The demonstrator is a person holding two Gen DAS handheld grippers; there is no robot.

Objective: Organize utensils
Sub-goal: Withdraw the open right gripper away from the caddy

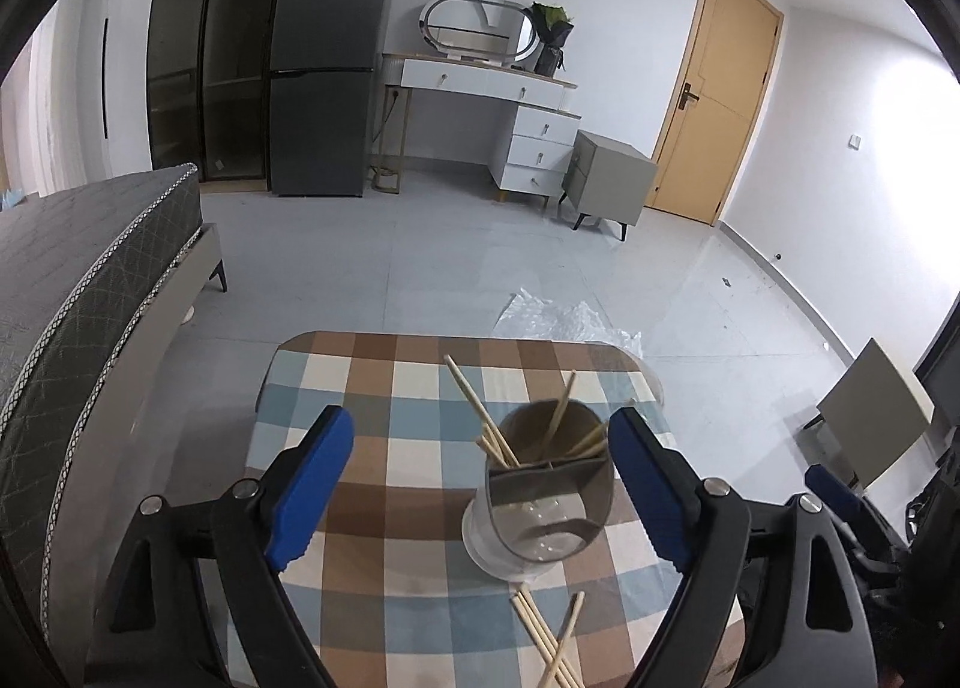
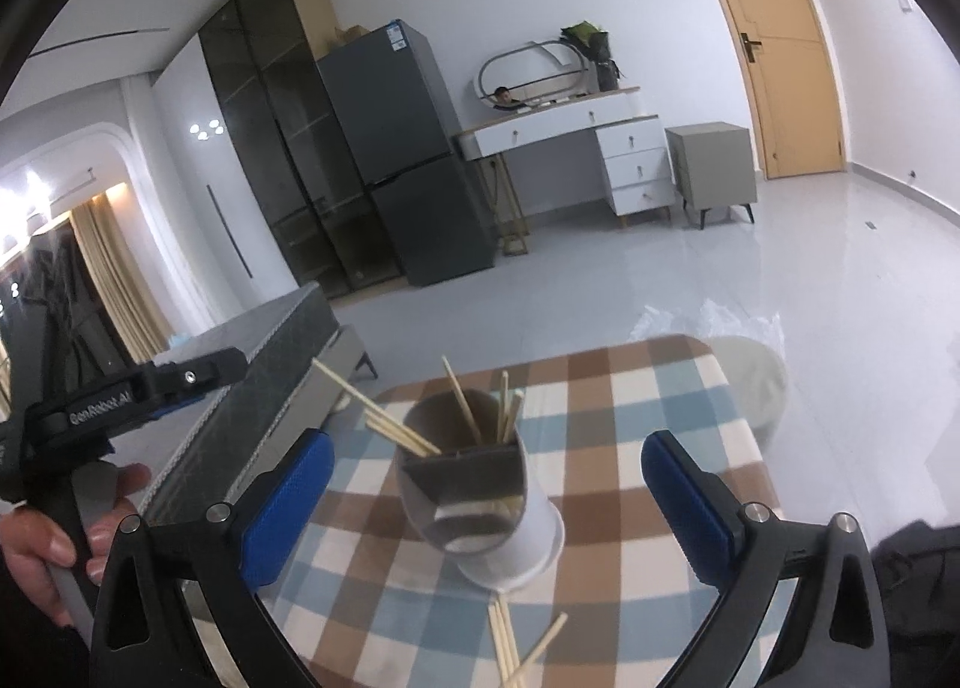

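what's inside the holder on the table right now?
The utensil holder has several wooden chopsticks leaning in its rear compartment behind a divider. The front compartment looks empty. Their lower ends are hidden by the wall. More chopsticks lie loose on the tablecloth.

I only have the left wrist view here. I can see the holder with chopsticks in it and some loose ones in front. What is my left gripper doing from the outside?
Observer: In the right wrist view, a hand grips the left gripper's handle off to the left of the table, beside the bed.
Operator: Is the right gripper holding anything?
Observer: No. The right gripper is open, its blue pads wide apart on either side of the holder, touching nothing.
Operator: Any chopsticks left on the table from that side?
Observer: Yes, loose chopsticks lie crossed on the checked cloth just in front of the holder's base.
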